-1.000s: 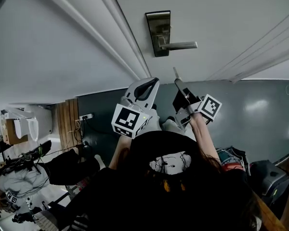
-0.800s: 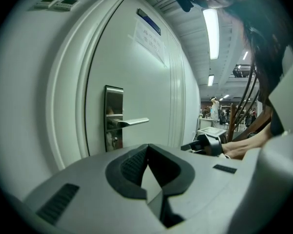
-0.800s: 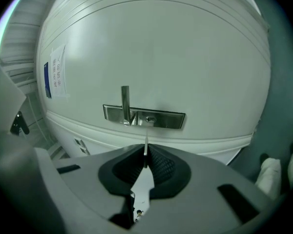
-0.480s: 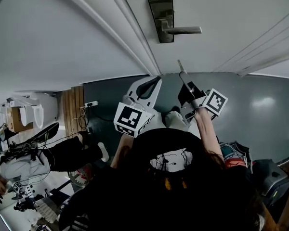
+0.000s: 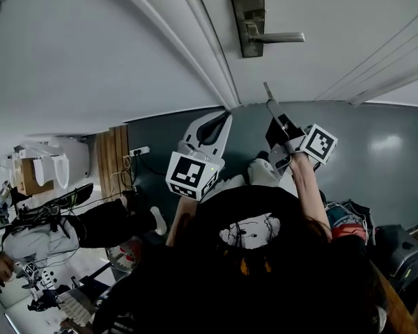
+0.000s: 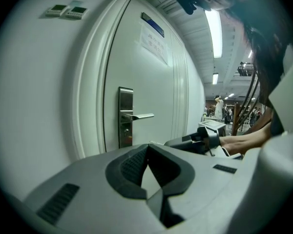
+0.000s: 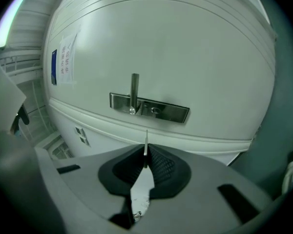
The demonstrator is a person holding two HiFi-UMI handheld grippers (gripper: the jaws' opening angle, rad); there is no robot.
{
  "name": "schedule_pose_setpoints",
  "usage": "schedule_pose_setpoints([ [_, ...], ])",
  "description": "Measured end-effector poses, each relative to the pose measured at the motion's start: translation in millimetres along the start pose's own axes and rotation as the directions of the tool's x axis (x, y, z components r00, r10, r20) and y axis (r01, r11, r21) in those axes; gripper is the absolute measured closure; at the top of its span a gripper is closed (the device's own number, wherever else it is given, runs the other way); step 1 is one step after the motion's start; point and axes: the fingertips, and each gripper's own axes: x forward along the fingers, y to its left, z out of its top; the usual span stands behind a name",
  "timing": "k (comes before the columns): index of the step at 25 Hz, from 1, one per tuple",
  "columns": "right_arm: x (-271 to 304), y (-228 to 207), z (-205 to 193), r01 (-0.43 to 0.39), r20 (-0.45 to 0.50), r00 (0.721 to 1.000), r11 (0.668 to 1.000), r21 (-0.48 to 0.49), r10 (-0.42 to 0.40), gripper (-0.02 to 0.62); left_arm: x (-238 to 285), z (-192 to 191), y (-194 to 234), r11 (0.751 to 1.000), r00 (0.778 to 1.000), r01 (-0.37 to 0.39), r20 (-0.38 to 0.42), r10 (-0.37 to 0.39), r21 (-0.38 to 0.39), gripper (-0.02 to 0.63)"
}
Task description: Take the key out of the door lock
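Note:
The door's steel lock plate (image 5: 247,21) carries a lever handle (image 5: 279,38); both also show in the left gripper view as the plate (image 6: 125,116) with the lever (image 6: 139,116), and in the right gripper view as the plate (image 7: 149,107). My right gripper (image 5: 273,110) is shut on the key (image 5: 268,92), whose thin blade (image 7: 146,147) sticks out past the pads, well short of the plate. Level with it and to its left is my left gripper (image 5: 219,120), shut and holding nothing, its pads (image 6: 147,152) meeting. No key shows in the keyhole (image 7: 156,110).
The door frame moulding (image 5: 195,40) runs just left of the lock. A paper notice (image 6: 154,45) hangs high on the door, with wall switches (image 6: 66,9) beside the frame. A person (image 5: 70,232) and gear lie at the lower left, bags (image 5: 376,239) at the lower right.
The lock plate has slid up and to the right in the head view. Both grippers have shifted a little right; the right one keeps the key clear of the lock.

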Motion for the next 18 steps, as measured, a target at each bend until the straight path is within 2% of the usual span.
schedule_pose_setpoints([
  [9, 1, 21, -65, 0.023, -0.042, 0.999, 0.998, -0.056, -0.025, 0.575, -63, -19, 24, 0.999, 0.999, -0.022, 0.031, 0.024, -0.047, 0.598],
  [18, -26, 43, -119, 0.028, -0.042, 0.999, 0.991, -0.129, -0.034, 0.575, -113, -37, 5, 0.999, 0.998, 0.024, 0.054, -0.022, -0.048, 0.598],
])
